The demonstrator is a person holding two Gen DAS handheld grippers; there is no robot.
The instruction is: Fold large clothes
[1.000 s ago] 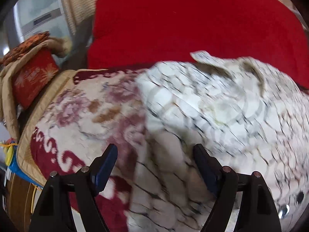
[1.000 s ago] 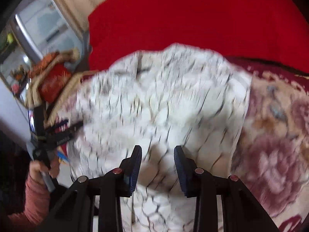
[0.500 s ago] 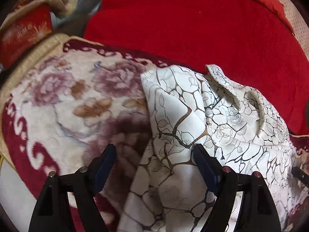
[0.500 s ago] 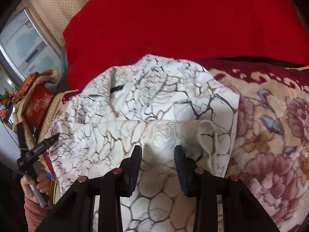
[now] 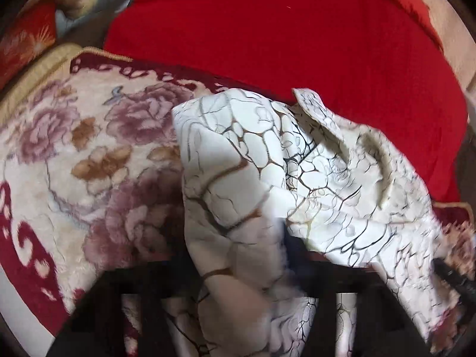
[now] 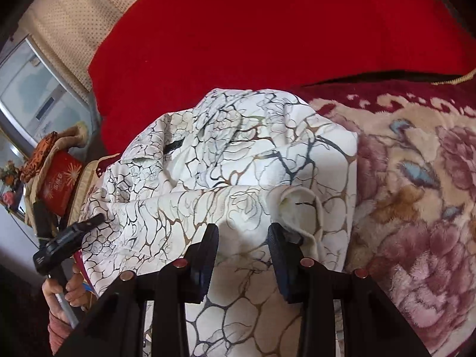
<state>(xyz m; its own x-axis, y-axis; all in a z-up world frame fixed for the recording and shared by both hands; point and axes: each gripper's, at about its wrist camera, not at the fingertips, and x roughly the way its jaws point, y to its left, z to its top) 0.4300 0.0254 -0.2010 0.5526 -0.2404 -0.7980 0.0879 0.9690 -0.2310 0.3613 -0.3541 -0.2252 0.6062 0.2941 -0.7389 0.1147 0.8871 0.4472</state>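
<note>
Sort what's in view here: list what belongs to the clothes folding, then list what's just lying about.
Belongs to the job:
- white crackle-print garment
- right gripper, jaws apart over the garment
- left gripper, blurred in its own view, jaw state unclear
- floral blanket under the garment

Just lying about:
- red cushion
- red box
- orange patterned cloth

A plush floral blanket (image 6: 416,208), cream with mauve roses and a dark red scrolled border, fills the right and lower right of the right wrist view and the left half of the left wrist view. Behind it a broad red cushion (image 6: 267,35) spans the top of both frames, backed by beige dotted upholstery (image 6: 68,23) in the upper left. At the left edge of the right wrist view a pale glass pane (image 6: 29,95) lets in daylight, and below it stands a red box (image 6: 59,181) with a gold starburst, draped in tan fleece.
</note>
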